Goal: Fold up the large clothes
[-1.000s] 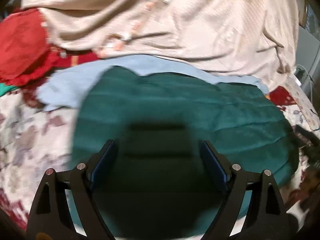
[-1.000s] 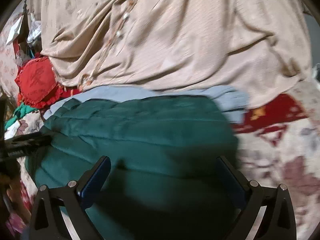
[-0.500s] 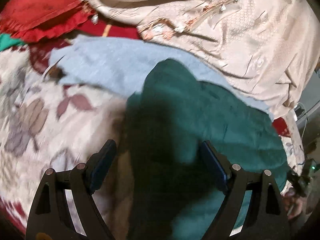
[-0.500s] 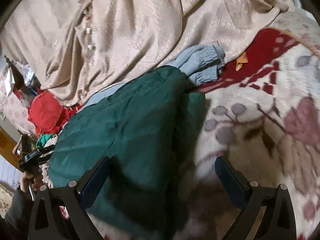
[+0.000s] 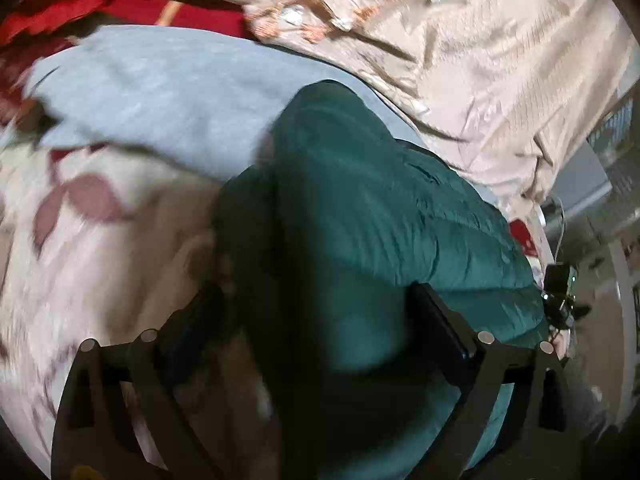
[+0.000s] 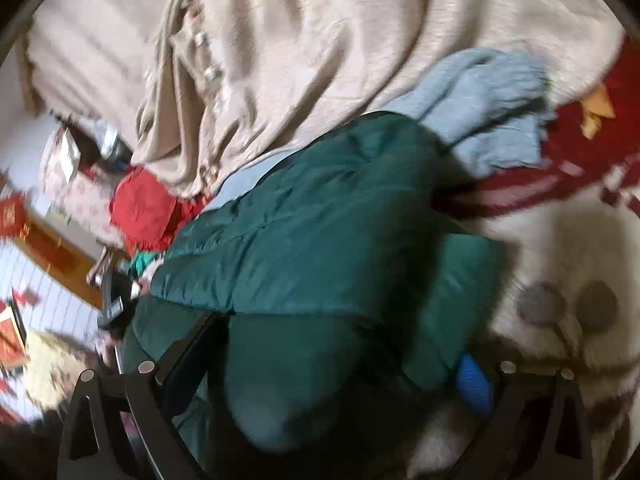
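Both grippers straddle the green jacket [image 5: 380, 208]: left gripper [image 5: 316, 320] opening, cloth between its jaws; right gripper [image 6: 344, 364] wide, jacket stretching leftward from it.

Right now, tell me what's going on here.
A person with a gripper in each hand is folding a green quilted jacket on a floral blanket. The left gripper is opening, and the right gripper stands wide, both with jacket fabric between the fingers. A light blue garment lies underneath.

Each hand-held gripper [image 5: 316, 312] is a black angular frame with silver screws and blue finger pads [image 6: 474, 384].
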`<state>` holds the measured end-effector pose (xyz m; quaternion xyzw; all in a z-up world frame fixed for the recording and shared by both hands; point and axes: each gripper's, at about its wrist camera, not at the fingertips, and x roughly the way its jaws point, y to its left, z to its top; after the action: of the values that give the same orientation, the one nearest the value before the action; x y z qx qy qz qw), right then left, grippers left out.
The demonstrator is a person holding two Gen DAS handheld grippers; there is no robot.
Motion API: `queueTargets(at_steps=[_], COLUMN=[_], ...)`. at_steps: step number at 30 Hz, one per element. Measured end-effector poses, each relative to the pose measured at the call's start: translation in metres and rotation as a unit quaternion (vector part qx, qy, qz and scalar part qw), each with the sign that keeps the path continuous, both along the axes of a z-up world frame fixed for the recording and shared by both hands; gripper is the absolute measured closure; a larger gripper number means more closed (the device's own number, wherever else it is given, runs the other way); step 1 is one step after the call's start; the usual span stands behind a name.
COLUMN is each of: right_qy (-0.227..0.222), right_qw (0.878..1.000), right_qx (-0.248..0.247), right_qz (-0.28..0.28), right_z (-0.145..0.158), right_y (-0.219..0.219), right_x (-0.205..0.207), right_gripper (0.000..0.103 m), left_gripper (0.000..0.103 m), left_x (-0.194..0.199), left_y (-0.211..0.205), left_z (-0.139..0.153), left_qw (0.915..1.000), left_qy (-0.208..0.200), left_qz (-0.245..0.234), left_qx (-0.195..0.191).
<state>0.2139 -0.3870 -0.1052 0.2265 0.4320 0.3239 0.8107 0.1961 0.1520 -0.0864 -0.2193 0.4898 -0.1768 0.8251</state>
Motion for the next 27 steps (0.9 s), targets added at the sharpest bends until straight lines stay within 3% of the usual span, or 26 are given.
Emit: queueTargets(at_steps=[3, 5, 7, 8, 10, 12, 14, 16, 21, 24, 25, 27], right_qy=[-0.008, -0.020, -0.044, -0.064, -0.087, -0.100, -0.112, -0.126, -0.135, -0.082, -0.052, 0.015], right_qw=[1.000, 1.000, 0.999, 0.997, 0.993, 0.990, 0.987, 0.985, 0.980, 0.988, 0.990, 0.994], right_qx=[0.006, -0.002, -0.023, -0.038, -0.070, -0.095, -0.107, -0.115, -0.144, -0.113, -0.104, -0.055], right_qz=[-0.009, -0.006, -0.012, -0.018, -0.029, -0.035, -0.036, -0.034, -0.039, -0.061, -0.074, -0.096], right_z=[0.000, 0.004, 0.012, 0.019, 0.032, 0.043, 0.061, 0.078, 0.103, 0.083, 0.073, 0.054], right_y=[-0.002, 0.001, 0.004, 0.007, 0.014, 0.018, 0.018, 0.013, -0.017, -0.045, -0.052, -0.065], right_x=[-0.004, -0.007, -0.014, -0.018, -0.028, -0.037, -0.047, -0.056, -0.061, -0.044, -0.038, -0.031], right_gripper=[0.006, 0.022, 0.035, 0.044, 0.052, 0.060, 0.065, 0.067, 0.068, 0.061, 0.049, 0.044], left_gripper=[0.007, 0.013, 0.039, 0.047, 0.069, 0.077, 0.079, 0.080, 0.079, 0.074, 0.069, 0.062], left_x=[0.017, 0.020, 0.013, 0.009, -0.003, -0.015, -0.028, -0.041, -0.063, -0.048, -0.036, -0.023], left_y=[-0.003, -0.008, -0.018, -0.022, -0.029, -0.036, -0.044, -0.048, -0.079, -0.097, -0.102, -0.105], left_z=[-0.001, -0.003, 0.005, 0.009, 0.018, 0.029, 0.044, 0.061, 0.094, 0.091, 0.080, 0.064], left_qw=[0.9998, 0.9997, 0.9981, 0.9966, 0.9932, 0.9890, 0.9858, 0.9860, 0.9860, 0.9856, 0.9863, 0.9867], left_qy=[-0.004, -0.013, -0.046, -0.059, -0.075, -0.088, -0.098, -0.110, -0.135, -0.137, -0.125, -0.093], left_qz=[-0.021, -0.019, -0.010, 0.001, 0.029, 0.052, 0.069, 0.072, 0.033, 0.034, 0.038, 0.051], left_qx=[0.000, 0.011, 0.039, 0.058, 0.084, 0.107, 0.117, 0.103, 0.093, 0.094, 0.100, 0.123])
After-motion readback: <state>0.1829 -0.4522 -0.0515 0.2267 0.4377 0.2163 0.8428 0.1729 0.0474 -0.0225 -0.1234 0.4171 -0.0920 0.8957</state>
